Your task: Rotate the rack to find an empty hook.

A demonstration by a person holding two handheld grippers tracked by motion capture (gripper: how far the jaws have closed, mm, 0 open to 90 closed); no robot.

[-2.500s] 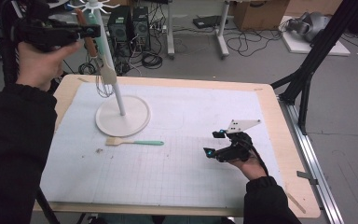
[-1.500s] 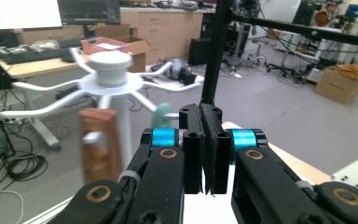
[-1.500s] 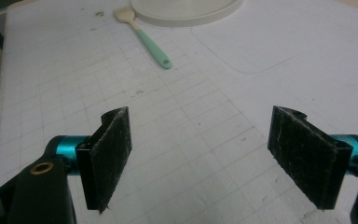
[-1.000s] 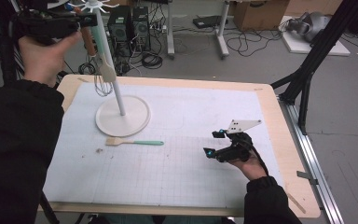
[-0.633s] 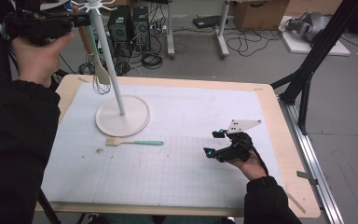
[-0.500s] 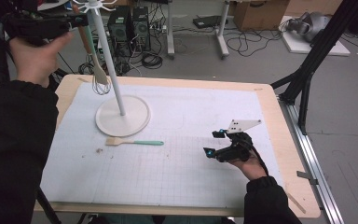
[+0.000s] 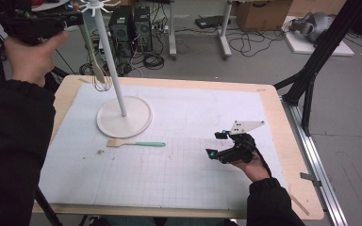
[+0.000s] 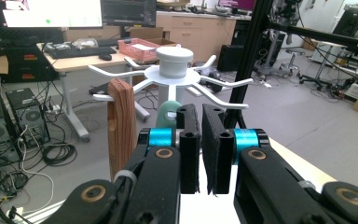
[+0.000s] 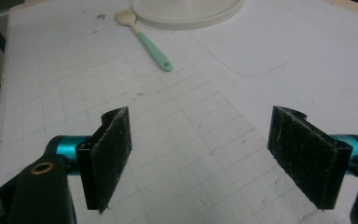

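Observation:
A white rack with hook arms at its top stands on a round base at the mat's back left. From its arms hang a wood-handled whisk and a green-handled utensil, also seen as the pale hanging utensil. My left gripper is held high just left of the rack top, jaws shut with nothing between them. My right gripper rests on the mat at the right, open and empty. A teal-handled spatula lies flat in front of the base.
The white gridded mat covers a wooden table. Beyond the back edge are computer towers, cables and desk legs on the floor. A black frame post stands off the right edge.
My left gripper has drawn back to the left, away from the rack top. The right gripper and the spatula on the mat have not moved.

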